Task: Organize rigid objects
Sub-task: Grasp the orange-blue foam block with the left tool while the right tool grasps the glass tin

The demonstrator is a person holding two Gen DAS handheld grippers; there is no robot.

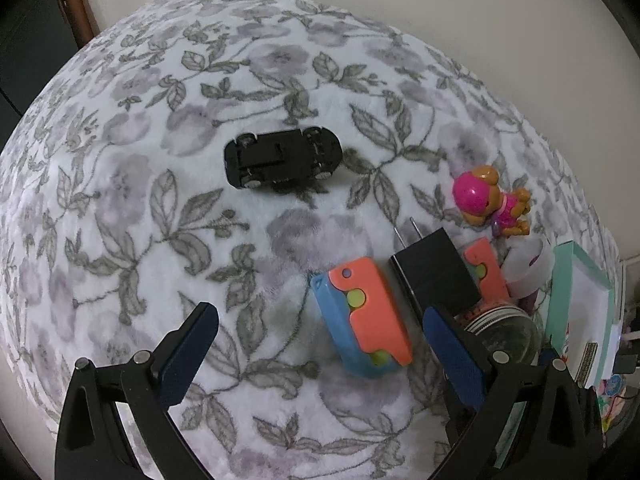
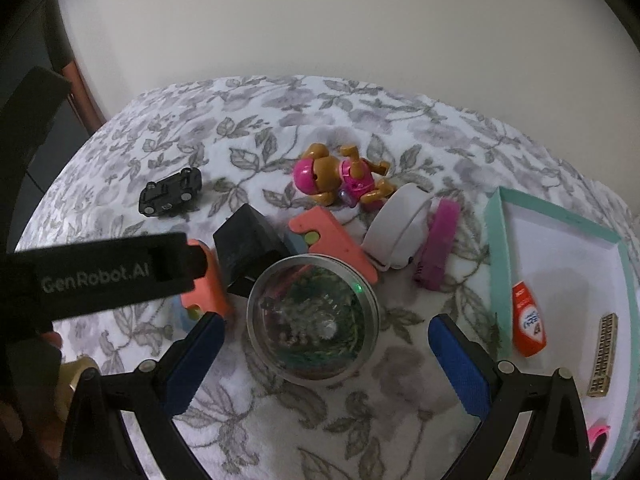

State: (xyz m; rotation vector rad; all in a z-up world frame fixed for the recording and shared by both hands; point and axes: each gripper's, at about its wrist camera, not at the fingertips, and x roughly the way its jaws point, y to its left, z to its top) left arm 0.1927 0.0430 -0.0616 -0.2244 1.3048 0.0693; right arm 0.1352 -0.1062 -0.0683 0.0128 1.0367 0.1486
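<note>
My left gripper [image 1: 322, 326] is open above an orange and blue toy block [image 1: 362, 316] lying on the floral cloth. A black plug adapter [image 1: 434, 276] and a second orange block [image 1: 486, 270] lie right of it. An upturned black toy car [image 1: 282, 158] sits farther back. My right gripper [image 2: 326, 338] is open around a round clear-lidded tin [image 2: 312, 318], its fingers apart from the tin's sides. Behind the tin lie the adapter [image 2: 250, 242], an orange block [image 2: 332, 236], a pink and brown dog figure [image 2: 340, 178], a white case [image 2: 400, 230] and a purple piece [image 2: 438, 242].
A teal-rimmed white tray [image 2: 496, 248] at the right holds an orange tube [image 2: 528, 320] and a small brass bar [image 2: 602, 354]. The left gripper's black body [image 2: 100, 272] crosses the right wrist view at left. A cream wall stands behind the table; a wooden frame [image 1: 76, 4] shows at far left.
</note>
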